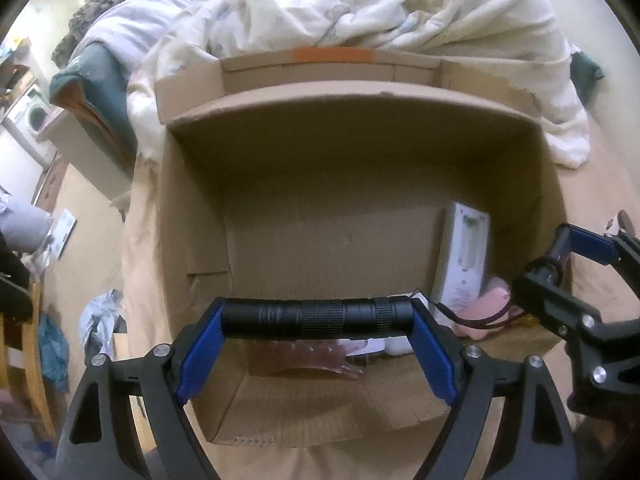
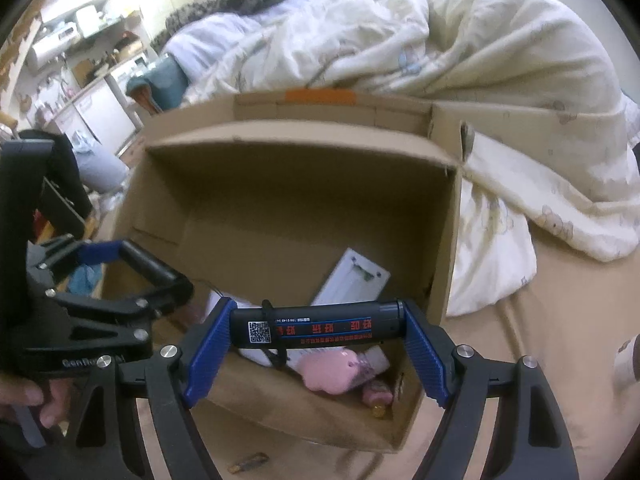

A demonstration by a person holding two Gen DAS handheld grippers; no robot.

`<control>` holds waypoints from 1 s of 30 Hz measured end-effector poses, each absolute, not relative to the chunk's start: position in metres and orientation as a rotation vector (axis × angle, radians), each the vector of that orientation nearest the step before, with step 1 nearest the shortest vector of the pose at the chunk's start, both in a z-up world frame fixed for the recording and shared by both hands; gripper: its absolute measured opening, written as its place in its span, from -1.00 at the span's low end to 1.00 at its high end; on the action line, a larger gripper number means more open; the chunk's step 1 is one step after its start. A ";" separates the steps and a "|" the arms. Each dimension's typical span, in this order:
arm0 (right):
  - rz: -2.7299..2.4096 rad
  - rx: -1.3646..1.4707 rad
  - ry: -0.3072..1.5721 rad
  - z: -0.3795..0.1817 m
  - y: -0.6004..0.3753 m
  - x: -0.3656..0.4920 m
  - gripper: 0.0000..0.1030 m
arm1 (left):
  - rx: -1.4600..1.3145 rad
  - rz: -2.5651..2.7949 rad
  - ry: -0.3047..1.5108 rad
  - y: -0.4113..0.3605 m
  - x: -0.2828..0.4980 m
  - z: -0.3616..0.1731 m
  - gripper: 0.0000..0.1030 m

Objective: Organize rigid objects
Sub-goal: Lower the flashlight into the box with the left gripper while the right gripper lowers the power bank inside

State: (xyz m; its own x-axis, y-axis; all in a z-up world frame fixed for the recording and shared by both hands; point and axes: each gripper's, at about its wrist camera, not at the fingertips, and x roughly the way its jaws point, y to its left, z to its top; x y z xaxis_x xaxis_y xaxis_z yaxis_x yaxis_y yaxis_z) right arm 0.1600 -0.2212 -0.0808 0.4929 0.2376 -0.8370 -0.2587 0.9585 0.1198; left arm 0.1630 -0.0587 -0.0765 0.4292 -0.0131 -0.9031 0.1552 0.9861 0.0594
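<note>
Together we are holding a flashlight [image 1: 318,317] pinched in the left tool [image 1: 318,326] and a dark tube [image 2: 316,327] pinched in the right tool [image 2: 316,330], above the cardboard box [image 1: 360,152] on the bed [image 1: 136,240].

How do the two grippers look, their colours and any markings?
Both look alike. The left gripper and the right gripper have black frames with triangular cut-outs and round silver screws. Their fingers carry blue ribbed pads. In the right wrist view, the left gripper's black body bears white lettering, only partly readable. No cables or sleeves show.
</note>
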 end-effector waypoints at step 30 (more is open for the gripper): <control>0.349 0.121 0.973 -0.077 -0.232 0.162 1.00 | 0.171 -0.043 1.119 -0.059 0.166 -0.081 0.65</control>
